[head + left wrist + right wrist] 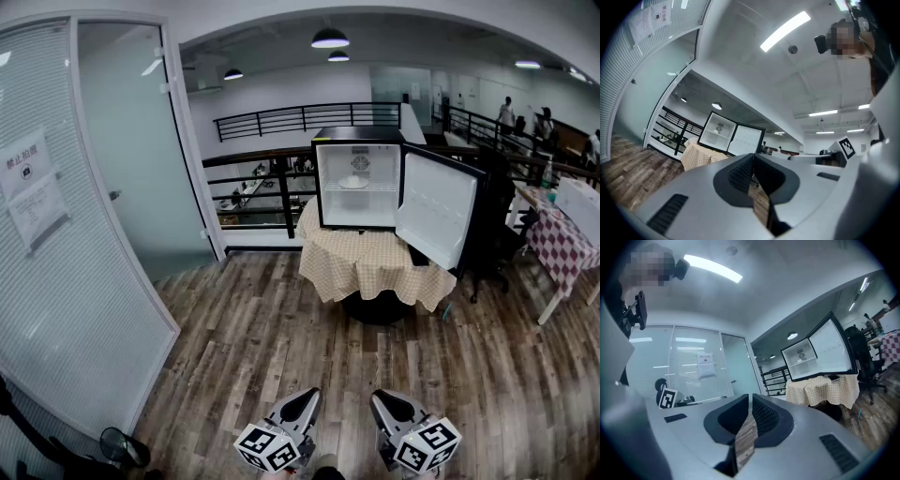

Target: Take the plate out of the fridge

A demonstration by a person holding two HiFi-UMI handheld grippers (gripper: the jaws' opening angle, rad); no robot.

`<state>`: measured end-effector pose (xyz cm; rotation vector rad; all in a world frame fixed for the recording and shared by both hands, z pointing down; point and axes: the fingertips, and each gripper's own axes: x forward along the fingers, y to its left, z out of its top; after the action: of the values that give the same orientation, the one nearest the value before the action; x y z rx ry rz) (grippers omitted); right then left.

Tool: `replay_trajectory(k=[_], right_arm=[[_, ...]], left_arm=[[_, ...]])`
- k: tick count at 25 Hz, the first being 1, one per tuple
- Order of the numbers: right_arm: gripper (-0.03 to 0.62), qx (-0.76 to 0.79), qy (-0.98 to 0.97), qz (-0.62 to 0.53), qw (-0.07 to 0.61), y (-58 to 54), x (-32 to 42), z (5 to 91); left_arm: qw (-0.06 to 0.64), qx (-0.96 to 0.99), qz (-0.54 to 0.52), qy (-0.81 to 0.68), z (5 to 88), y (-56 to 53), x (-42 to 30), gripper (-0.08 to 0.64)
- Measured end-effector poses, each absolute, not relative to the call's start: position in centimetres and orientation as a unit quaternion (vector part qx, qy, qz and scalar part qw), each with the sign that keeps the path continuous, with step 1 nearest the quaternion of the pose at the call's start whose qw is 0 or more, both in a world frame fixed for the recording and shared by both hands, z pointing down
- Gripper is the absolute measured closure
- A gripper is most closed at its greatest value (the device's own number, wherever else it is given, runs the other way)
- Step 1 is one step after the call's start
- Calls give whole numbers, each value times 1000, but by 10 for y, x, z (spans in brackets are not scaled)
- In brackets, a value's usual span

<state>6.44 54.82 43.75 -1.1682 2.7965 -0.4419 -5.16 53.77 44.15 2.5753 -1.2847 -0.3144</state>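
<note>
Both claws, left (pixel 300 408) and right (pixel 388 407), are closed and empty, well apart from the fridge (pixel 359 139), which stands open at the surface's (pixel 370 267) back edge. The plate (pixel 353 183) lies mid-shelf inside. Likely hazards: claws arriving closed could nudge the plate, and a shallow rim grip could tip it off the shelf's front edge.

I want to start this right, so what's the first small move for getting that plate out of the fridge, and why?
Probably step forward toward the fridge. Its door already hangs open and the plate sits on the shelf inside, but a stretch of wood floor lies between. The left gripper and right gripper are both shut, empty and far from it.
</note>
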Motion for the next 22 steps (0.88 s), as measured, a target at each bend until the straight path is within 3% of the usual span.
replay_trajectory(k=[22], right_arm=[[543,-455,884,-108,8,323,60,438]], left_arm=[[99,931,-79,-343,434,307,2,549]])
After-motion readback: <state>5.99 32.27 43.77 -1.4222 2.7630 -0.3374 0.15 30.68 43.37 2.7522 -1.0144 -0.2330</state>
